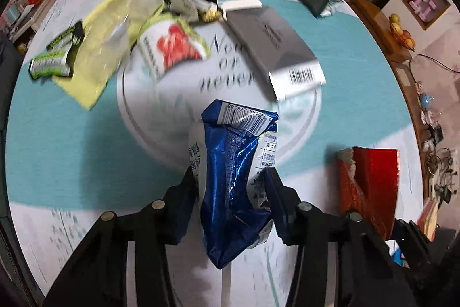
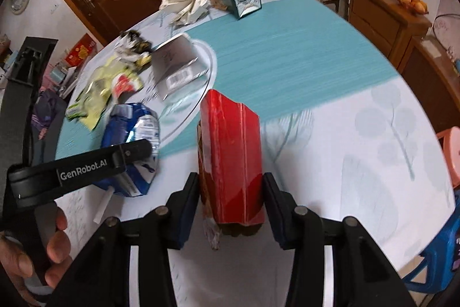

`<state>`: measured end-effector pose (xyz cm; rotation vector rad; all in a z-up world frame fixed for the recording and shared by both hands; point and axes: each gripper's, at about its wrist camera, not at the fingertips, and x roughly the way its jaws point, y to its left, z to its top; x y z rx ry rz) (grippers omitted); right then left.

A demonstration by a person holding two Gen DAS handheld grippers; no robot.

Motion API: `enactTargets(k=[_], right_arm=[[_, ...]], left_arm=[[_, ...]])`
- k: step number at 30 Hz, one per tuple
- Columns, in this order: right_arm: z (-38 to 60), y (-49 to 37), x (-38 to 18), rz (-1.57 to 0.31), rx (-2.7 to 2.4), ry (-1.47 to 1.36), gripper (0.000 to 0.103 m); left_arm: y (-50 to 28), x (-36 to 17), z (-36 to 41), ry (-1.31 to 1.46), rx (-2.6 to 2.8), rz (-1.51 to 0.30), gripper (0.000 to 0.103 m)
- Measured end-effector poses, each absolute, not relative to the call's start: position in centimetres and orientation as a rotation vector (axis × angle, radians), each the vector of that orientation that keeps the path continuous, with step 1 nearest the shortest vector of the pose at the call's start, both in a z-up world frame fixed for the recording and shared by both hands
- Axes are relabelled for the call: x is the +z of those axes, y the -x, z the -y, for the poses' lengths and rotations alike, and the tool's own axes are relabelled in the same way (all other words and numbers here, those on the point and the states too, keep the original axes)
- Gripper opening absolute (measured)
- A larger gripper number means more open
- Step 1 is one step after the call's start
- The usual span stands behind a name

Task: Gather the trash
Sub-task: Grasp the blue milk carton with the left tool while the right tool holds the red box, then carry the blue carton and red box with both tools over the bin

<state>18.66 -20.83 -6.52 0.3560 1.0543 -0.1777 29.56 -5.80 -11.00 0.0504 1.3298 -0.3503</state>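
left gripper [image 1: 233,192]: clamped on blue wrapper [image 1: 235,163]; keep squeeze.
right gripper [image 2: 231,197]: pads apparently pinching red carton [image 2: 230,151]; lift upright.

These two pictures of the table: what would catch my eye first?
A crumpled blue wrapper sits between the fingers of the left gripper, and a red box between those of the right gripper. Behind them, a silver box and more wrappers litter the round table.

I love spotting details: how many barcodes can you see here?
2: one on the blue wrapper, one on the grey box mid-table. Others may be hidden.
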Motion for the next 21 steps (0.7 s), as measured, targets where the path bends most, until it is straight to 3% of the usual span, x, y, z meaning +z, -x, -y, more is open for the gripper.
enactTargets(k=[5,6,7,21], right_arm=[[19.8,-15.2,-6.6,-1.059,-0.149,-0.398,0.043],[19.7,-14.5,-6.5,-1.058,-0.146,-0.407,0.043],[19.5,-13.6,-6.3,-1.056,-0.141,-0.416,0.043],[19.4,-6.5,-5.5,-1.025,-0.13,-0.491,0.043]], left_arm=[[-26.8,-10.5,4.6,-0.039,-0.39,-1.34,0.042],[-26.2,-10.2,4.5,-0.045,-0.398,-1.335,0.027],[-25.9,-9.9,4.6,-0.039,-0.422,-1.334,0.025],[-19.7,-9.1,6.1,-0.118,-0.507,-1.323,0.024]])
